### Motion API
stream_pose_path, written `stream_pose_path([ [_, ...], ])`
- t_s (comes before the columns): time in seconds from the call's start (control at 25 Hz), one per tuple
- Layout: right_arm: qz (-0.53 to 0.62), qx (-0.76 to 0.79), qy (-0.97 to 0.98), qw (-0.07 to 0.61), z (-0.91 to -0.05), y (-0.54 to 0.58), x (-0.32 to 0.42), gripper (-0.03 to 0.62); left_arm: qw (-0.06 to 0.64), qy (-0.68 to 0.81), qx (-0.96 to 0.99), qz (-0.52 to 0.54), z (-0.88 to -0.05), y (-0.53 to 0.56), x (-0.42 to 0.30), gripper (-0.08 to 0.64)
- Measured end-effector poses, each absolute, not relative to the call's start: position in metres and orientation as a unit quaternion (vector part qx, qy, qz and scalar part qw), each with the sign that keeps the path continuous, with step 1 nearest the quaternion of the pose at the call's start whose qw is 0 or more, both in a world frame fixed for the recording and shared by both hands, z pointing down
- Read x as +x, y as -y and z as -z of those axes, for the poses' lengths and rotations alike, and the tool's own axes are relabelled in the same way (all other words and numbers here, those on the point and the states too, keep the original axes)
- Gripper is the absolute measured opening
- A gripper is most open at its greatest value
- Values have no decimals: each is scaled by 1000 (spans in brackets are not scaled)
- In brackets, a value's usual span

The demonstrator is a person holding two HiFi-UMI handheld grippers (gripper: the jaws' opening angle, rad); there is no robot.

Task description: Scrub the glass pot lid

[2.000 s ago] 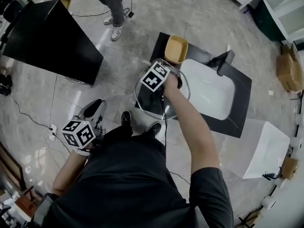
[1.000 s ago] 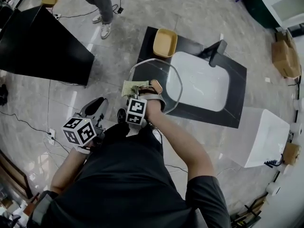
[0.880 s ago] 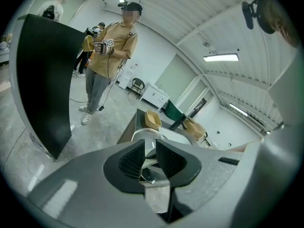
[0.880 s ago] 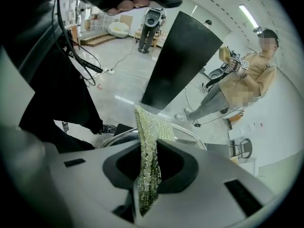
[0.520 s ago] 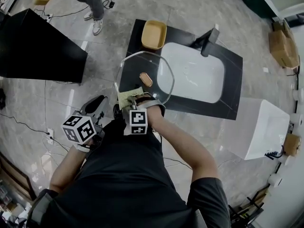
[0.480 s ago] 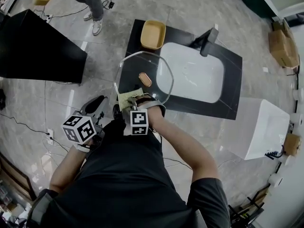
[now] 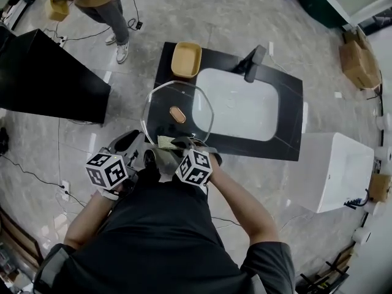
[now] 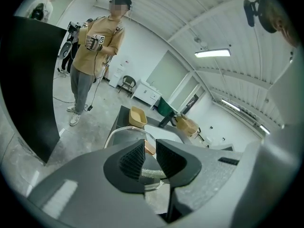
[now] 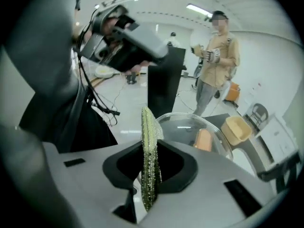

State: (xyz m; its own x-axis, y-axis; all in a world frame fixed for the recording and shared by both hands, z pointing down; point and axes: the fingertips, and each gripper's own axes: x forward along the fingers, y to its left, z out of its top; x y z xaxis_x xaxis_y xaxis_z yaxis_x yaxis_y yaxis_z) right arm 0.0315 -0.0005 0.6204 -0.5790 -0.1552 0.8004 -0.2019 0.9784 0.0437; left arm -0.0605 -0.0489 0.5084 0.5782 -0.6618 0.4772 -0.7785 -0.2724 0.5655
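The left gripper [image 8: 147, 159] pinches the glass lid [image 7: 164, 101] by its rim; the right gripper [image 9: 151, 175], close beside, clamps an upright green sponge [image 9: 148, 141] near the black table [image 7: 288, 103].

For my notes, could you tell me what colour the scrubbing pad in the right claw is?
Yellowish green scrubbing pad, clearest in the right gripper view.

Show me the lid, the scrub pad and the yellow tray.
lid [image 7: 158, 106], head view, glass left of its knob.
pad [image 9: 149, 170], right gripper view, its upright edge.
tray [image 7: 185, 60], head view, its inside.
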Motion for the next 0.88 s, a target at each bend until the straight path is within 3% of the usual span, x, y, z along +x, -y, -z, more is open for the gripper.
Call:
stream_pose_path([
  [0.56,-238,411,873,112,-427,93,91,63,333,427,839,-57,-446,74,-41,74],
  [0.88,-167,481,860,-17,-333,96,97,63,272,407,872,10,-369,82,-32,74],
])
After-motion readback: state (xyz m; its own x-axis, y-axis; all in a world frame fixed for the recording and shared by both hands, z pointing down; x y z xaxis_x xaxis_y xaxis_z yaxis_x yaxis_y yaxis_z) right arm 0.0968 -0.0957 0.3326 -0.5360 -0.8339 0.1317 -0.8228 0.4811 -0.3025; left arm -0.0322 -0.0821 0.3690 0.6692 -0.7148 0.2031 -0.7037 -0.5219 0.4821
